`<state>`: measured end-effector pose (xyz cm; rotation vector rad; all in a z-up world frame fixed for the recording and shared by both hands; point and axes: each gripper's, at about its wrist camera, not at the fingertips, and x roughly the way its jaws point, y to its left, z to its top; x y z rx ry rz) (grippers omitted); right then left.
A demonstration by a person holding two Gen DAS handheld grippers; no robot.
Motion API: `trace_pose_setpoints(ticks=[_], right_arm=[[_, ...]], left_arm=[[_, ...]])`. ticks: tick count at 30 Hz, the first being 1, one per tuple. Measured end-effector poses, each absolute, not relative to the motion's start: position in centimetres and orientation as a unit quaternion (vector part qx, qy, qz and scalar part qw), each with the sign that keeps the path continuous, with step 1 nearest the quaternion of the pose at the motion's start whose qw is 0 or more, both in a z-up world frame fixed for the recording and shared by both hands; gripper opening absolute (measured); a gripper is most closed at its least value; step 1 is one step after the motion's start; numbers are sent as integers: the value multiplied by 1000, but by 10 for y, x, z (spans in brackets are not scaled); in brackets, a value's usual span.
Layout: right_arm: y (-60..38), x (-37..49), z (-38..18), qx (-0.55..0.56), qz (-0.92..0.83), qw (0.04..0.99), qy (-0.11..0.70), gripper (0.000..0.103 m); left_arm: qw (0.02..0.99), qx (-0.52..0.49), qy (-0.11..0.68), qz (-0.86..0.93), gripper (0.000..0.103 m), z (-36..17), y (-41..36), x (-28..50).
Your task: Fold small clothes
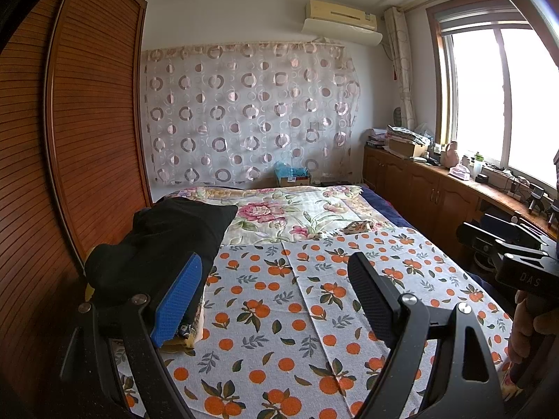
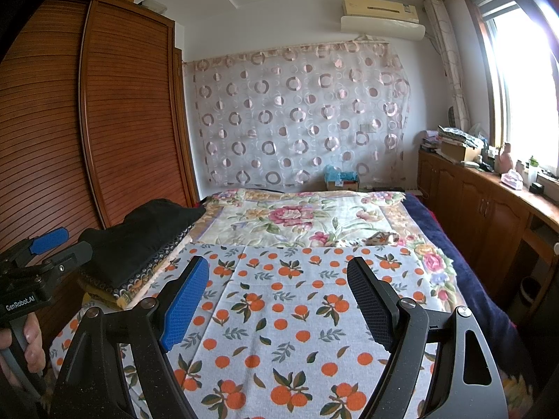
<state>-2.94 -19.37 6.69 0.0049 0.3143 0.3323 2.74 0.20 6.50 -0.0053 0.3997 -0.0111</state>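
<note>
A cloth printed with oranges [image 1: 279, 314] lies spread flat over the near part of the bed, and its right part [image 1: 384, 279] shows a straight diagonal edge. My left gripper [image 1: 276, 260] hovers open above it, nothing between the blue and black pads. My right gripper [image 2: 277, 263] hangs open over the same cloth [image 2: 297, 314], also with nothing in it. A stack of folded clothes topped by a black garment [image 1: 167, 244] sits at the bed's left edge, beside the left gripper's blue pad. A small crumpled floral piece [image 2: 380, 237] lies farther back on the right.
A floral quilt [image 2: 297, 216] covers the far half of the bed, with a navy blanket [image 2: 464, 262] along its right side. A slatted wooden wardrobe [image 1: 87, 122] stands close on the left. Low cabinets [image 2: 489, 209] with clutter run under the window. A person's hand [image 2: 28, 342] holds the left gripper [image 2: 64, 244].
</note>
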Motion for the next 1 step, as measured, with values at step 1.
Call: trace_pose_setpoints(ticks=[1], right_arm=[[-194, -29, 67, 3, 165, 974, 156, 83]], left_arm=[[980, -3, 198, -5, 86, 66, 3, 28]])
